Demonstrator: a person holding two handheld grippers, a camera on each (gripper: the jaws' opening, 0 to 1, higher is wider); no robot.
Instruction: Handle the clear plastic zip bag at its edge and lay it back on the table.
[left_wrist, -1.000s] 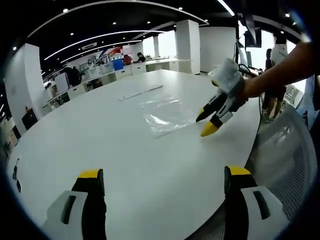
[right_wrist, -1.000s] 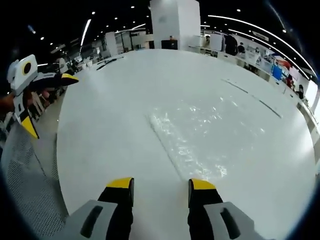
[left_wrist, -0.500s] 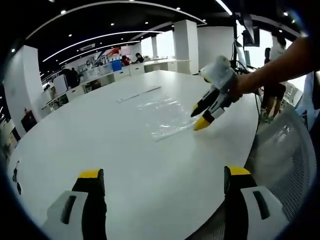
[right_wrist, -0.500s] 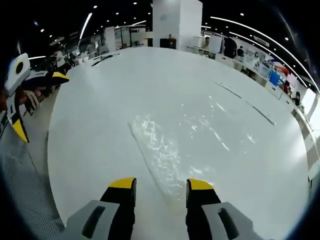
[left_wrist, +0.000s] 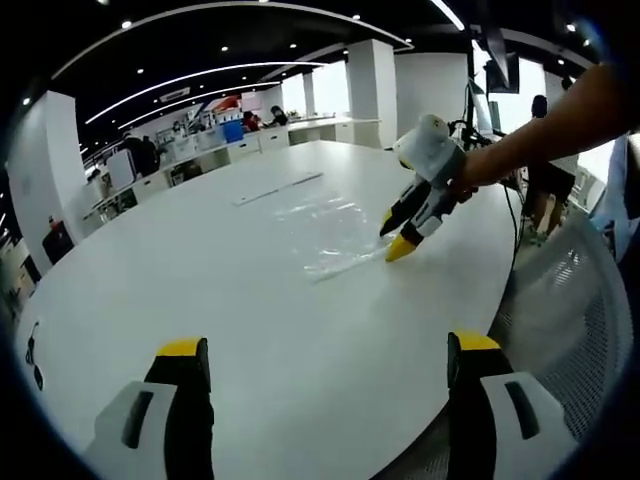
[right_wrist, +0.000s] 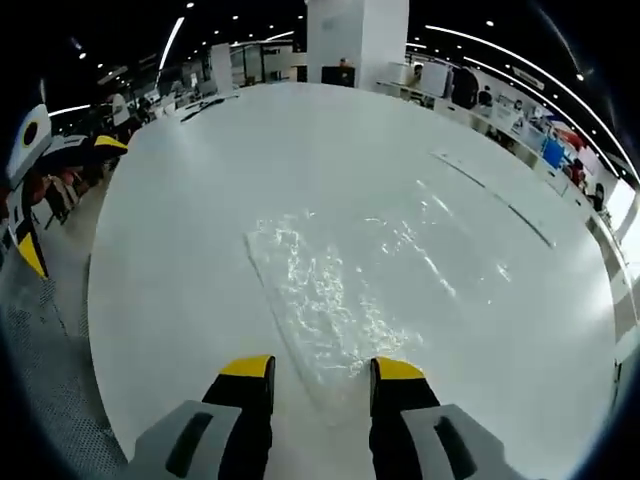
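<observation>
Right gripper (right_wrist: 312, 368) is closing in, jaws spread, on the zip bag (right_wrist: 330, 295) edge lying just ahead near the desk (right_wrist: 180, 250) edge, left gripper (left_wrist: 320, 350) hanging back released.

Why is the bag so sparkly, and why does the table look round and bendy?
In the right gripper view the clear bag glints with ceiling light; in the left gripper view it shines faintly. The fisheye lens curves the table in both views.

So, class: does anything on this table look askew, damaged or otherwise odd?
Nothing stands out. The clear zip bag lies flat on the white table, wrinkled and glinting but with no tear that shows. The right gripper is open at its near edge.
</observation>
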